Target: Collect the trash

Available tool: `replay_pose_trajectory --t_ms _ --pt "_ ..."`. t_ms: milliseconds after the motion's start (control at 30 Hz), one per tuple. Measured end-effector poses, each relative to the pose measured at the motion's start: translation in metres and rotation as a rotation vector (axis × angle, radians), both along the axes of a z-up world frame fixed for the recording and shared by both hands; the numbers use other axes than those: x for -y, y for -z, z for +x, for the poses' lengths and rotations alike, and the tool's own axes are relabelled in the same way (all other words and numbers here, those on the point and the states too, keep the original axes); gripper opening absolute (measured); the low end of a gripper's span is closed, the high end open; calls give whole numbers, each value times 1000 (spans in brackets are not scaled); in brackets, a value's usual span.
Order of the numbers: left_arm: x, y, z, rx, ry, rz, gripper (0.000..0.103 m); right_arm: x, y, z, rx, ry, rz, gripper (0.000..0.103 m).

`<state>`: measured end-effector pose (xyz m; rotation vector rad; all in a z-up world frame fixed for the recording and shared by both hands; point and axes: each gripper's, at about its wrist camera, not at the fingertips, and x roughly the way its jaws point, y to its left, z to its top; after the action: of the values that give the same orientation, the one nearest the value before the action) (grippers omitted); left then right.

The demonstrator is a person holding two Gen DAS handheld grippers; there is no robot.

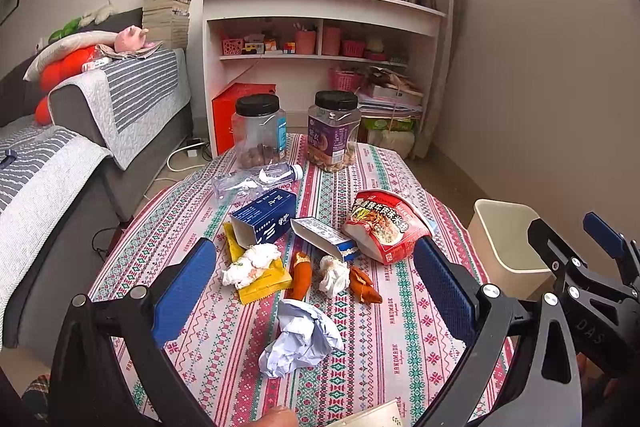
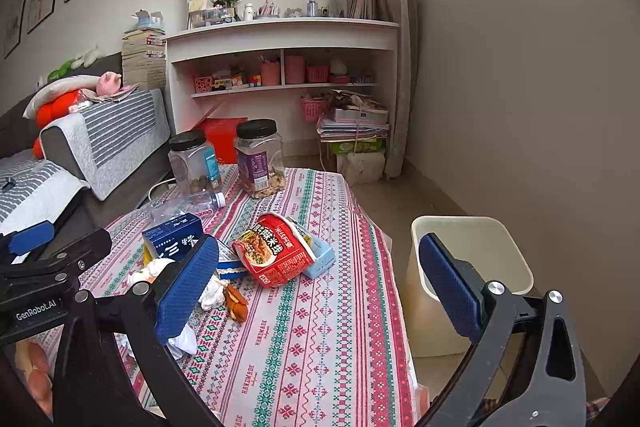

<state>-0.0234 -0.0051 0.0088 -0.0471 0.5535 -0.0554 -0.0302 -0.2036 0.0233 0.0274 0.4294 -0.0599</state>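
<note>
I had both grippers raised over the table (image 1: 400, 347), which was covered in a patterned cloth, and neither one held anything. The left gripper (image 1: 316, 287) had its blue pads spread wide, and between them lay a crumpled ball of pale paper (image 1: 300, 341), nearest to me. Just beyond it sat a white tissue wad (image 1: 252, 265) on a yellow wrapper (image 1: 264, 281), two orange peel scraps (image 1: 302, 275), and a second tissue wad (image 1: 334, 275). Farther back were a dark blue carton (image 1: 264, 217) on its side, a smaller carton (image 1: 322, 235), a red instant-noodle bowl (image 1: 386, 227) tipped over, and a crushed clear bottle (image 1: 256, 179). Two black-lidded jars (image 1: 334, 131) stood upright at the far edge. The right gripper (image 2: 316, 287) was likewise wide open, its right pad in front of the cream bin (image 2: 468, 279) standing on the floor just beside the table.
</note>
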Motion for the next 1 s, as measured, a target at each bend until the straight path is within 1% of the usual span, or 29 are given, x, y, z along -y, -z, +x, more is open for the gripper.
replay_pose_trajectory --t_ms 433,600,667,733,867,1000 --pt "1 2 2 -11 -2 -1 96 0 1 1 -5 -1 -1 96" --pt "2 4 5 -26 -2 2 96 2 3 2 -10 0 1 96" --pt "0 5 7 -44 0 -2 96 3 3 4 -22 4 2 96" --pt "-6 7 14 -95 9 -27 96 3 2 8 -52 8 3 96" --pt "-27 24 39 -270 8 -100 96 2 2 25 -150 -3 -29 96" --pt "-46 49 54 -426 -25 -187 96 8 4 41 -227 -21 -5 96"
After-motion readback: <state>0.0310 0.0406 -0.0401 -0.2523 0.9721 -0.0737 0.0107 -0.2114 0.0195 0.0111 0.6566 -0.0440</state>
